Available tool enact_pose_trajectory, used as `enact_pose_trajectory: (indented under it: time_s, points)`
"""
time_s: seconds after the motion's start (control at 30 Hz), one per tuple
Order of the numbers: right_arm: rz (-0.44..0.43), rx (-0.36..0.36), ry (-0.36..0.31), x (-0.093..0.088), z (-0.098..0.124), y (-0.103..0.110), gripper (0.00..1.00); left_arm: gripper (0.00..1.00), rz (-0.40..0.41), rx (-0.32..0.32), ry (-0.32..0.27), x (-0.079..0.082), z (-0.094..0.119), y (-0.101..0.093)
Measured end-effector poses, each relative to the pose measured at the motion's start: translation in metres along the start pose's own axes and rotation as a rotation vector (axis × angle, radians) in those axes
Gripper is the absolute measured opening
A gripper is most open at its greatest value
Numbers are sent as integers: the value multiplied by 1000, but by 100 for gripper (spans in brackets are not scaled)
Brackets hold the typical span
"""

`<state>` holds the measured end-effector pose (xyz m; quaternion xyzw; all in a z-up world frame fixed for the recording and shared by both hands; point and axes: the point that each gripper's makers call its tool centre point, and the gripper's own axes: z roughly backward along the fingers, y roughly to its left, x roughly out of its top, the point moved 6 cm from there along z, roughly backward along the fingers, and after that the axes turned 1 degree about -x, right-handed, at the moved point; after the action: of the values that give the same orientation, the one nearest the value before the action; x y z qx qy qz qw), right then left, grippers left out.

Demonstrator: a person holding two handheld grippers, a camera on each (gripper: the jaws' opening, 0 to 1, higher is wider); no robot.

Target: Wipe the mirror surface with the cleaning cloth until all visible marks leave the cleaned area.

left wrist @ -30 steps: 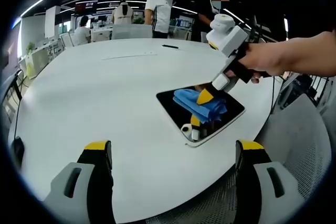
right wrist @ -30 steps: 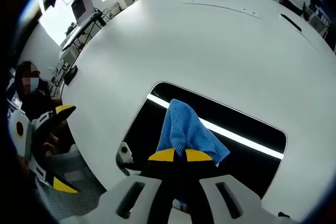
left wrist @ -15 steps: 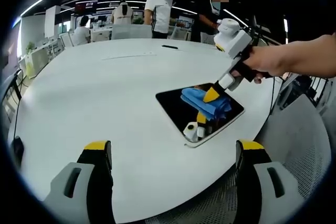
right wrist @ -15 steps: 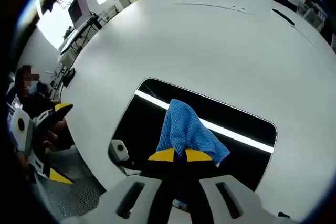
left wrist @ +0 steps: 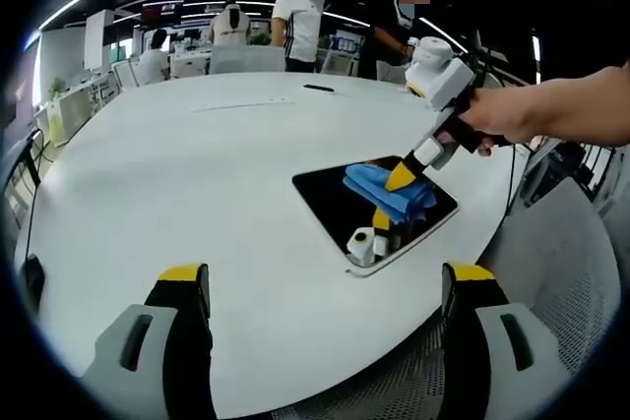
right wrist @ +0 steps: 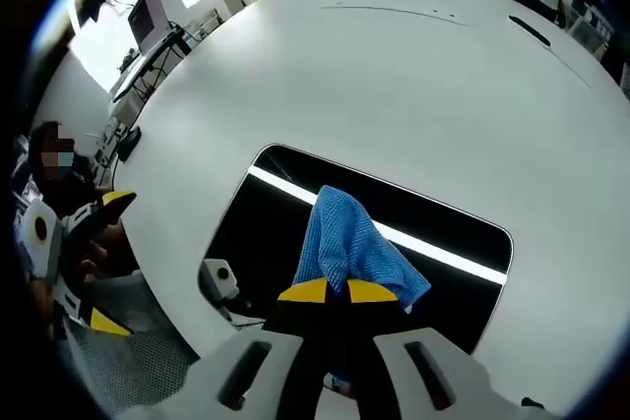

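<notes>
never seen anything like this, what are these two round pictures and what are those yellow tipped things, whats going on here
There is no robot here. A person holds a handheld two-jaw gripper in each hand, and a fisheye camera rides on each one, which is why both pictures are round.

In the left gripper view, the left gripper has its yellow-tipped jaws spread wide apart at the bottom, holding nothing. Farther off you see the person's hand working the other tool.

In the right gripper view, the right gripper has its jaws shut on a blue cleaning cloth.

On the large white table lies a dark rectangular mirror, flat near the table's edge. The cloth is held over the mirror to wipe it. The bright stripe across the mirror is a reflected ceiling light.
</notes>
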<state>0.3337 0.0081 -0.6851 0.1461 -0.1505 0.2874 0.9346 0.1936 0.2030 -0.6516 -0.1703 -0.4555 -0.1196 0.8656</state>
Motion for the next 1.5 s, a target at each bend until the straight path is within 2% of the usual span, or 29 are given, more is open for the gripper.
enact_pose_trajectory:
  time_s: [0.37, 1.17, 1.5]
  points:
    - [-7, -3, -2, -5, 8, -5, 0, 97, 3, 2, -2, 0, 0, 1]
    - [-54, -35, -8, -18, 18, -46, 0, 96, 6, 0, 3, -1, 0, 0]
    - [-58, -53, -2, -24, 29, -51, 0, 96, 5, -2, 6, -1, 0, 0]
